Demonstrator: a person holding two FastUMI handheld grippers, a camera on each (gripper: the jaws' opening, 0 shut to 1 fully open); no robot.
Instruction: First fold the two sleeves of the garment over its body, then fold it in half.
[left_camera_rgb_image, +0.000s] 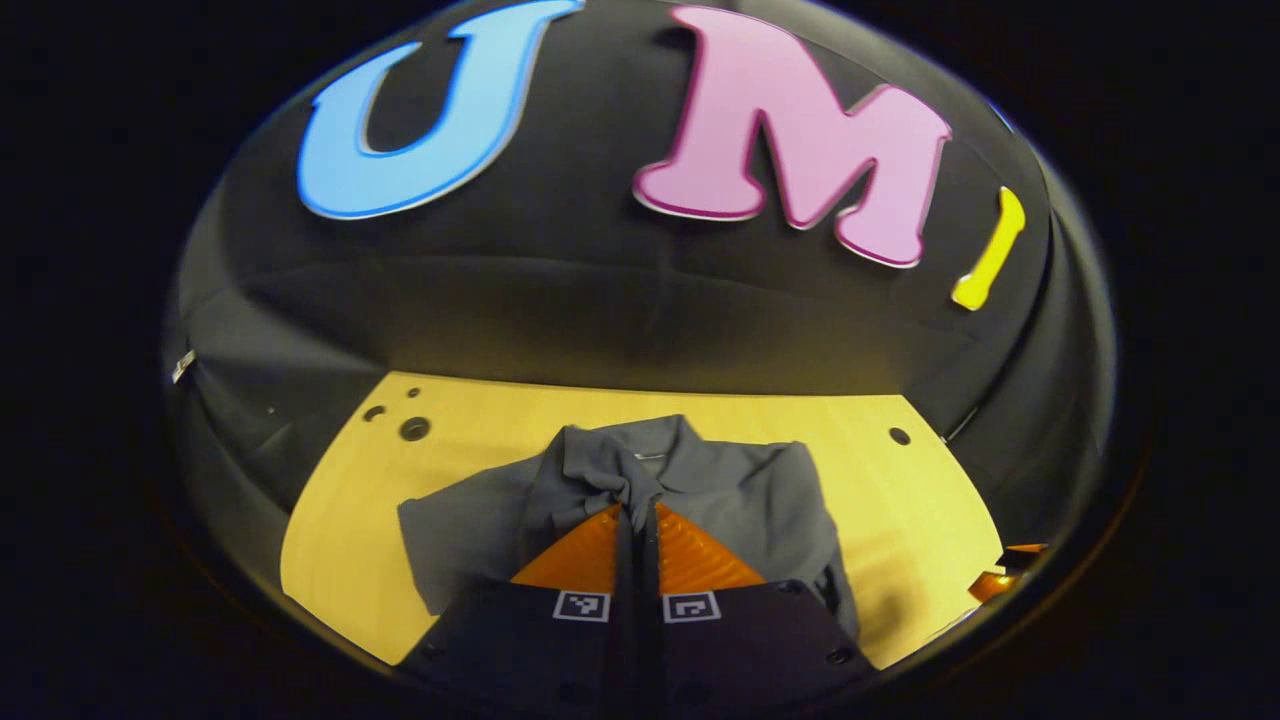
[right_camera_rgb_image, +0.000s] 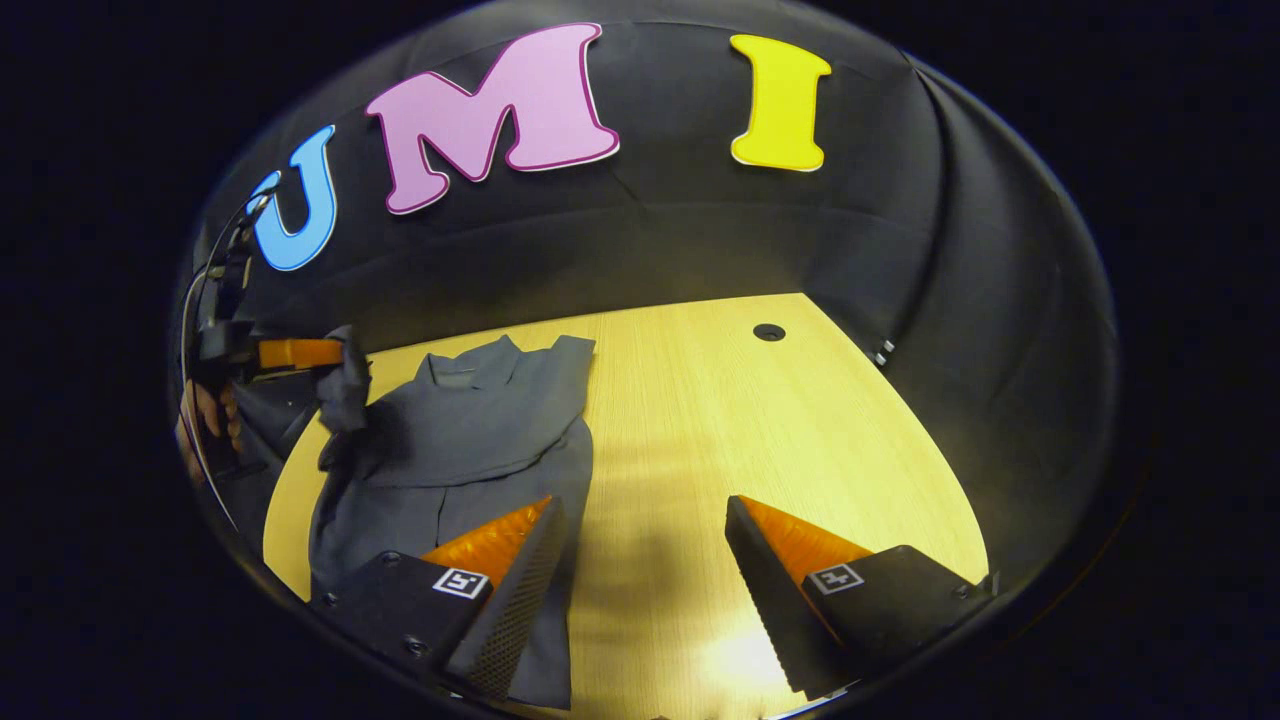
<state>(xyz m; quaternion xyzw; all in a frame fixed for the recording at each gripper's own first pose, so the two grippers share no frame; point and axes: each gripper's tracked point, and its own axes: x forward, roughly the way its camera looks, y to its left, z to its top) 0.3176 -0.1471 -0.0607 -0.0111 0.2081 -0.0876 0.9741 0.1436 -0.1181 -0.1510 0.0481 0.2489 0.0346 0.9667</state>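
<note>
The wooden desk (right_camera_rgb_image: 700, 420) carries a dark grey collared shirt (right_camera_rgb_image: 470, 440), which lies flat toward the desk's left side in the right gripper view, collar toward the booth wall. One sleeve (left_camera_rgb_image: 455, 545) is spread out flat beside the body in the left gripper view. The other sleeve (right_camera_rgb_image: 345, 385) is lifted off the desk, its bunched end pinched in the left gripper (left_camera_rgb_image: 635, 515), whose fingers are pressed together on the cloth. The right gripper (right_camera_rgb_image: 645, 525) hovers low over bare desk just beside the shirt's hem, fingers wide apart and holding nothing.

The risk is that the pinch takes only a small tuft, so the sleeve may slip free or drag the shirt body askew as it is carried across; how much cloth is caught is hard to judge. The left gripper reaches level over the shirt, held by a hand (right_camera_rgb_image: 205, 415) at the far edge.
</note>
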